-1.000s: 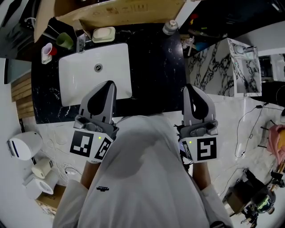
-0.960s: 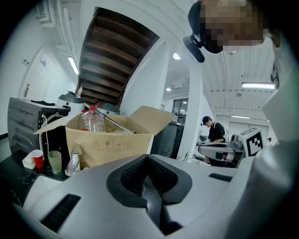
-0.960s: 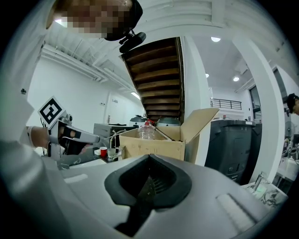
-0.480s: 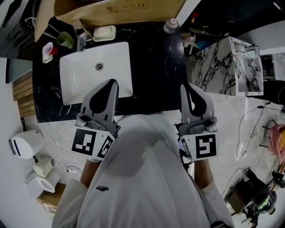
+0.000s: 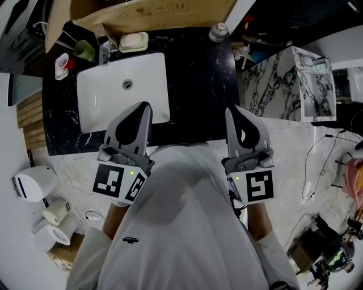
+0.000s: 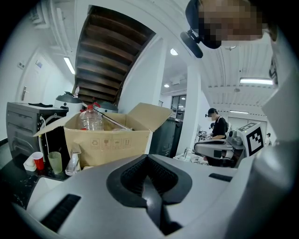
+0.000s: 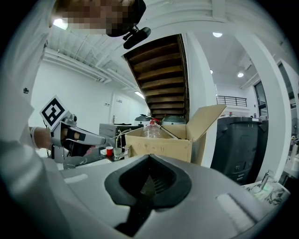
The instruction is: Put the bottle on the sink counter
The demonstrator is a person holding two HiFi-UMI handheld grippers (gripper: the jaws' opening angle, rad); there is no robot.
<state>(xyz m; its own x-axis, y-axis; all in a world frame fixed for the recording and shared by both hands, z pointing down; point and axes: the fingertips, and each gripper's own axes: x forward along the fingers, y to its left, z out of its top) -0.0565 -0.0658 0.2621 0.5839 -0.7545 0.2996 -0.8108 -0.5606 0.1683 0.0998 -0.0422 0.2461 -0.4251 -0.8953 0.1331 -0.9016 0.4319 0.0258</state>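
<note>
A clear plastic bottle with a red cap stands inside an open cardboard box behind the sink; the right gripper view shows the same bottle in the box. In the head view the box lies at the far edge of the black sink counter, and the bottle is hidden there. My left gripper and right gripper hover side by side over the counter's near edge, far from the box. Both have their jaws together with nothing between them.
A white basin fills the counter's left half, with a faucet, soap dish, green cup and red-and-white cup behind it. A grey-capped container stands at the counter's far right. Marble panels stand to the right.
My right gripper has drifted slightly left and toward the counter. The left gripper has barely moved. Both stay shut.
</note>
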